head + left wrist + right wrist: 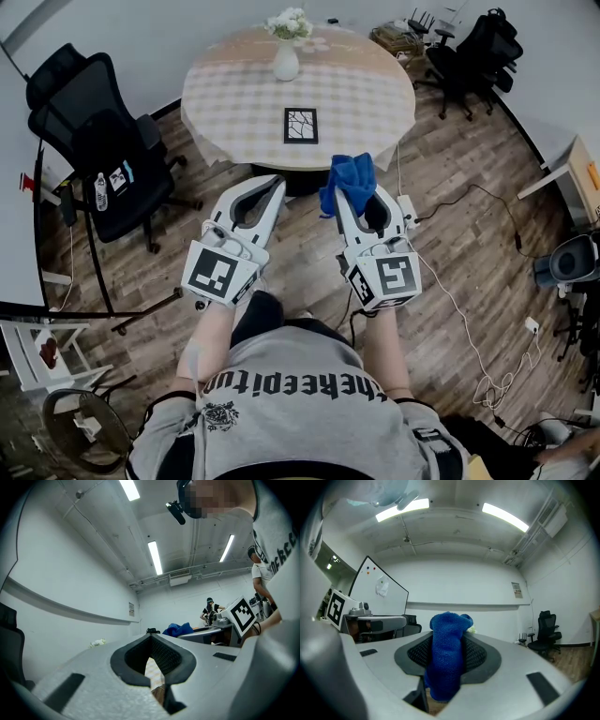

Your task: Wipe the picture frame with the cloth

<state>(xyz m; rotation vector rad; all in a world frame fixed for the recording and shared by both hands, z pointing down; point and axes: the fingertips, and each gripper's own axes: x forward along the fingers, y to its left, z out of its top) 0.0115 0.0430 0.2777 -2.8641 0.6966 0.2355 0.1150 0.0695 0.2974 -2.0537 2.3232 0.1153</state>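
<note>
We hold both tongs out in front of us, side by side and clear of the tabletop (356, 94), with wooden floor (450, 253) beneath them. The right tongs (359, 195) are clenched on the blue cloth (349, 178). In the right gripper view the cloth (446, 658) stands pinched between the two dark pads, bunched above the tips and hanging down below them. The left tongs (273, 182) are closed on nothing: in the left gripper view their tips meet, and through the hollow behind them we see only a strip of the checked tabletop. From the left tongs, the cloth (178, 629) shows just off to the right, level with the tips.

The picture frame (301, 125) lies flat on the round tabletop, ahead of both tongs and roughly on the line between them, apart from either. Further ahead of it stands a white vase of flowers (286, 58). To the left of the left tongs is a black office chair (103, 141). A white cable (450, 300) trails over the floor to the right of the right tongs.
</note>
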